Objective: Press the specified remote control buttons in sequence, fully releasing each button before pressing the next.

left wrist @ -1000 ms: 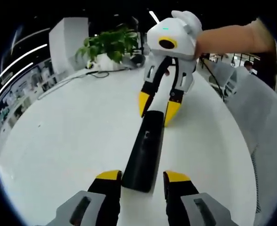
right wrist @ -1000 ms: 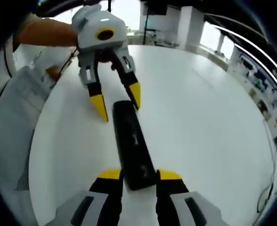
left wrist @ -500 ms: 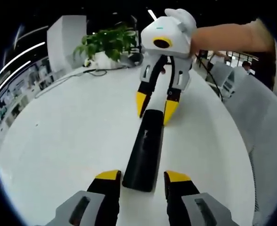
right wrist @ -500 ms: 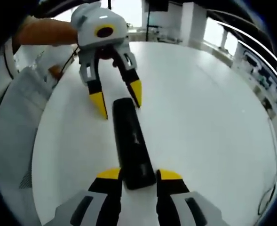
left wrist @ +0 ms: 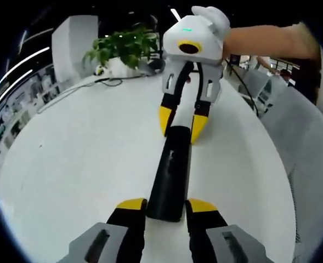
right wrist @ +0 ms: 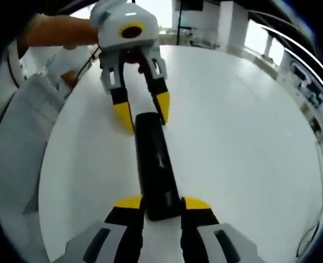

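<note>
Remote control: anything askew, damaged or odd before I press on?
Nothing stands out. The remote control lies flat and intact on the white table, its ends between the left tool and right tool.

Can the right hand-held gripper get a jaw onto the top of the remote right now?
Probably yes: the right hand-held gripper already straddles one end of the remote, and its top face lies uncovered on the white table.

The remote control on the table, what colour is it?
Black; the remote control shows best in the left gripper view.
</note>
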A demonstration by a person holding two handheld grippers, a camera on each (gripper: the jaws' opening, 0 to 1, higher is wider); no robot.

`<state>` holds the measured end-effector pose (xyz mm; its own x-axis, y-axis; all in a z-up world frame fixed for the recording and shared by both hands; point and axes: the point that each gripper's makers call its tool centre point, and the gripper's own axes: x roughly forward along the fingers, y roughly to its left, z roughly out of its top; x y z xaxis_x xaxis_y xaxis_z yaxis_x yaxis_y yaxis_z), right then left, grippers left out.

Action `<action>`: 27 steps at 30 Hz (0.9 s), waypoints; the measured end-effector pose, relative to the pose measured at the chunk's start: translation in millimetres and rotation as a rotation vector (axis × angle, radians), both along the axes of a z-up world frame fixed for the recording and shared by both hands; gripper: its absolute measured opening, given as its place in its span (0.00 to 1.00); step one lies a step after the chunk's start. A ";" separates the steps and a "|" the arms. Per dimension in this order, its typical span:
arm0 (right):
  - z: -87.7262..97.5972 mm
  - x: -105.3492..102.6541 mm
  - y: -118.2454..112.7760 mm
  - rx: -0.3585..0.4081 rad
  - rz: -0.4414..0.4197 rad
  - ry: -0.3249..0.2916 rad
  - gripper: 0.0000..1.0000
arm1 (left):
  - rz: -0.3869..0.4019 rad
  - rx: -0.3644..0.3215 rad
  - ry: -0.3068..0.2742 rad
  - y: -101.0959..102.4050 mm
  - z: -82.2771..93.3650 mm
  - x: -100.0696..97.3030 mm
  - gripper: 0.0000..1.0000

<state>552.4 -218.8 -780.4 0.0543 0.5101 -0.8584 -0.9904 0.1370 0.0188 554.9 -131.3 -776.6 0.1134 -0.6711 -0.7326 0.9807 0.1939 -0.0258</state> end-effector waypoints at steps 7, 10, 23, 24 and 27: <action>-0.3 -0.8 -0.5 -0.011 0.022 -0.010 0.21 | -0.018 0.020 -0.008 -0.7 0.1 -1.2 0.27; -0.4 -1.1 -0.5 -0.018 0.035 -0.020 0.21 | -0.020 0.025 -0.012 -0.5 -0.3 -0.4 0.26; -0.4 -0.6 -1.7 -0.033 0.059 -0.040 0.20 | -0.034 0.044 -0.034 -1.4 0.1 -1.2 0.26; -0.4 -0.4 -2.4 -0.034 0.060 -0.041 0.20 | -0.035 0.043 -0.034 -1.5 0.1 -1.6 0.26; -0.2 -1.1 -2.8 -0.035 0.064 -0.044 0.20 | -0.039 0.045 -0.035 -2.3 0.4 -2.1 0.26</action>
